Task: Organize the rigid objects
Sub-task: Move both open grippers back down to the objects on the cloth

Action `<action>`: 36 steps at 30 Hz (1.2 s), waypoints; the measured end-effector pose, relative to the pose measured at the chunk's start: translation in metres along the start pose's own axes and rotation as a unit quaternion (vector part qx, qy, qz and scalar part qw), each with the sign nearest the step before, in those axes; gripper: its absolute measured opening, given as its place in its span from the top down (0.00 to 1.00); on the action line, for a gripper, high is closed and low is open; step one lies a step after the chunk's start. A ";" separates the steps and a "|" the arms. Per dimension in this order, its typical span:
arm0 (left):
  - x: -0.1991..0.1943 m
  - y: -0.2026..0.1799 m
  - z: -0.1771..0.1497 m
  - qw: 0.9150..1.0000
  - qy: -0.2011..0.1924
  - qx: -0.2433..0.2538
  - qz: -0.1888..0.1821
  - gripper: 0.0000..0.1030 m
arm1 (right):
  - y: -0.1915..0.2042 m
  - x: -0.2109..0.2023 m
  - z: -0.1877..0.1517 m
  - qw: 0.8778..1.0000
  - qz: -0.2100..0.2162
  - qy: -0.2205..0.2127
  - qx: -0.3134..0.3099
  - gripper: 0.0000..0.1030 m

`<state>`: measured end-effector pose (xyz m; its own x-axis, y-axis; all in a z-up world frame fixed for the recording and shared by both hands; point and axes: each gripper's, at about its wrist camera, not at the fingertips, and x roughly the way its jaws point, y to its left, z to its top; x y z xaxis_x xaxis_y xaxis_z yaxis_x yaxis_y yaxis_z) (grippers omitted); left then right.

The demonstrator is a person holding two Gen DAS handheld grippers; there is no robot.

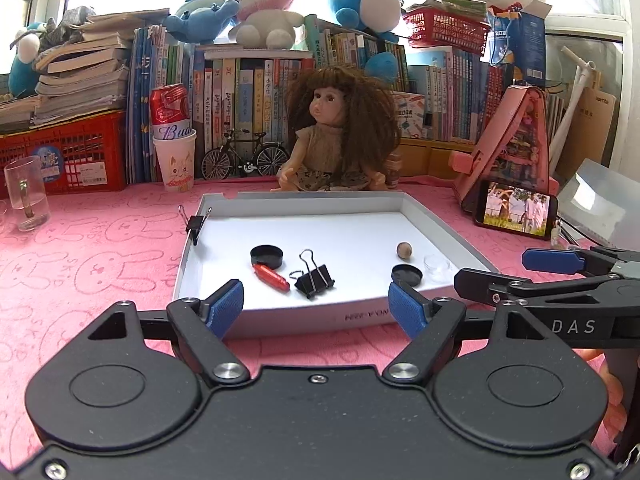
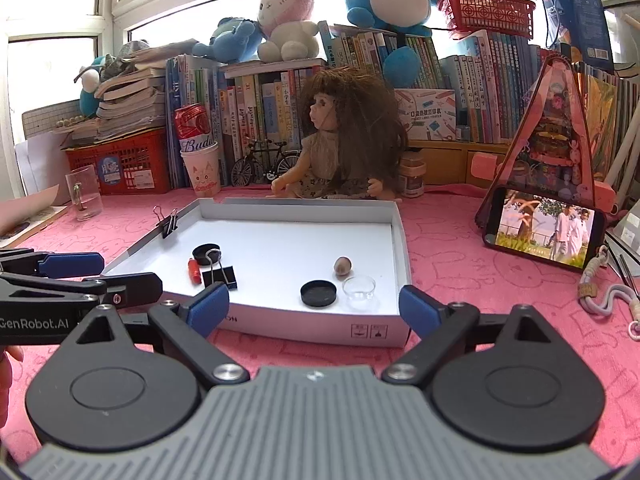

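A white shallow box (image 1: 440, 236) (image 2: 396, 236) sits on the pink cloth. Inside lie a black binder clip (image 1: 314, 278) (image 2: 219, 276), a red cylinder (image 1: 272, 276) (image 2: 194, 270), two black round lids (image 1: 266, 256) (image 1: 407, 275) (image 2: 318, 293), a clear lid (image 1: 437, 264) (image 2: 359, 288) and a brown nut (image 1: 404, 249) (image 2: 343, 266). Another binder clip (image 1: 195, 224) (image 2: 169, 222) grips the box's left wall. My left gripper (image 1: 316, 306) is open and empty at the box's front edge. My right gripper (image 2: 314, 308) is open and empty, also at the front edge.
A doll (image 1: 336, 136) sits behind the box. A phone (image 1: 516, 209) (image 2: 544, 232) leans at the right. A glass mug (image 1: 26, 194), a paper cup holding a can (image 1: 176, 160), a toy bicycle (image 1: 244, 156) and books line the back.
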<state>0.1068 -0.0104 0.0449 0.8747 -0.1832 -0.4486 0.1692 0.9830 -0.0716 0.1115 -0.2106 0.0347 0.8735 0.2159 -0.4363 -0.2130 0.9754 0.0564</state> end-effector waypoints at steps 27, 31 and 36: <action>-0.050 -0.016 -0.065 0.999 0.000 0.042 -0.023 0.24 | 0.013 -0.042 -0.051 1.000 -0.002 -0.004 -0.028 0.01; -0.055 -0.016 -0.073 0.999 -0.002 0.049 -0.022 0.24 | 0.013 -0.047 -0.059 1.000 -0.008 -0.002 -0.028 0.01; -0.061 -0.017 -0.085 0.998 0.004 0.062 -0.018 0.25 | 0.014 -0.055 -0.071 0.999 -0.008 0.004 -0.034 0.01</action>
<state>0.0117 -0.0148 -0.0025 0.8639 -0.2175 -0.4543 0.2553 0.9666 0.0227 0.0292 -0.2117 -0.0045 0.8738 0.1992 -0.4437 -0.2276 0.9737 -0.0111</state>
